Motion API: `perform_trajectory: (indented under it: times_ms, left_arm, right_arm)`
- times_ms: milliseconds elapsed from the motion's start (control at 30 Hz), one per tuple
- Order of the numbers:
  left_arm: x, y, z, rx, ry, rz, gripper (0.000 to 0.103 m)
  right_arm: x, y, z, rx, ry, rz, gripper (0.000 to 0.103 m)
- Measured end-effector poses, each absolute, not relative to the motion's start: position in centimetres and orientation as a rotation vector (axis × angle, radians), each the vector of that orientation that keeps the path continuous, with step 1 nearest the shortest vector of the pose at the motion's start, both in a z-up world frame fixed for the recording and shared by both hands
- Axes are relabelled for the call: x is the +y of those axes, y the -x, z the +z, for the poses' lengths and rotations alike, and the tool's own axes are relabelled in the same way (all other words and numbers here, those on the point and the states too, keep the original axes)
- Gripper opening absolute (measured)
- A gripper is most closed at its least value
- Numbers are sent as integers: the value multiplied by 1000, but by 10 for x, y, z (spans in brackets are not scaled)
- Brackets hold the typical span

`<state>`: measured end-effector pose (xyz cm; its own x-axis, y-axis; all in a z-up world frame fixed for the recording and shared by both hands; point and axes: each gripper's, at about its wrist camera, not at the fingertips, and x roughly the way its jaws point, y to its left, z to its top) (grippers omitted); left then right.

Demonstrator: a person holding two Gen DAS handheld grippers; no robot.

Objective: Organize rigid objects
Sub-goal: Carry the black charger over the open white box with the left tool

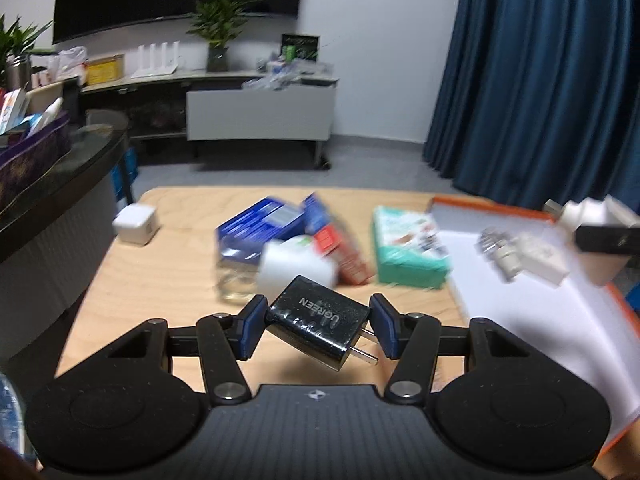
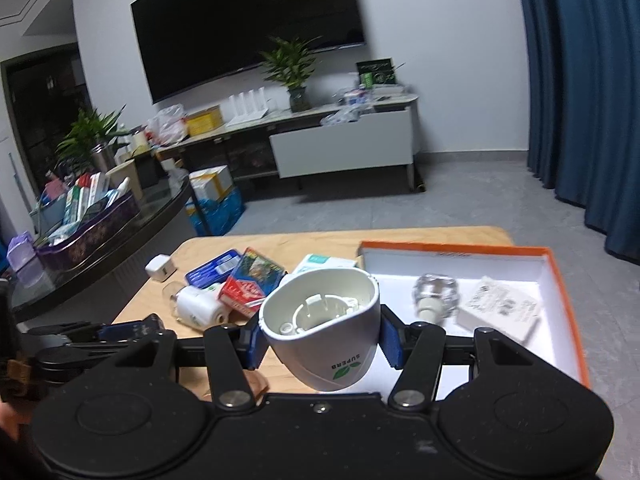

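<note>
Grippers both loaded. My left gripper is clamped on a black UGREEN charger, blue pads on its two sides, prongs pointing right, body tilted, lifted off the wooden table. My right gripper pinches a grey-white SUPERB cup-shaped housing, open end facing up and away, plastic fittings visible inside; it hangs over the near left edge of the orange-rimmed box lid.

Inside that lid I see a clear faceted bulb lying on its side and a white printed box just beside it, both on the white floor of the lid.

Rest of the clutter is on the table, left of the lid: teal box, red-and-blue carton, blue tin, white plug-in unit by a clear glass piece, and a small white cube adapter near the far left corner, apart from the others. Left view is motion-blurred, so labels there are unreadable. In the right view my left gripper shows at the lower left edge.
</note>
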<state>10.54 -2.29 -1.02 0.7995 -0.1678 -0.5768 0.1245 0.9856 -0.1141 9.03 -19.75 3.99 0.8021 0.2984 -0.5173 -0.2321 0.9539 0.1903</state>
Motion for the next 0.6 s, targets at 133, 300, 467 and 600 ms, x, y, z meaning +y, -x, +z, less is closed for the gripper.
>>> perform_trajectory:
  times_ms: [133, 300, 467, 600]
  left_arm:
    - [-52, -104, 5, 624, 99, -243, 56]
    - [-101, -110, 14, 632, 84, -352, 56]
    - [-140, -120, 21, 639, 56, -431, 56]
    - [-161, -126, 23, 626, 28, -449, 56]
  right_arm:
    - [-217, -80, 45, 551, -118, 211, 66]
    - [-243, -66, 52, 531, -114, 104, 66]
    - [-269, -53, 57, 517, -122, 10, 66]
    - [-285, -46, 56, 505, -149, -24, 66]
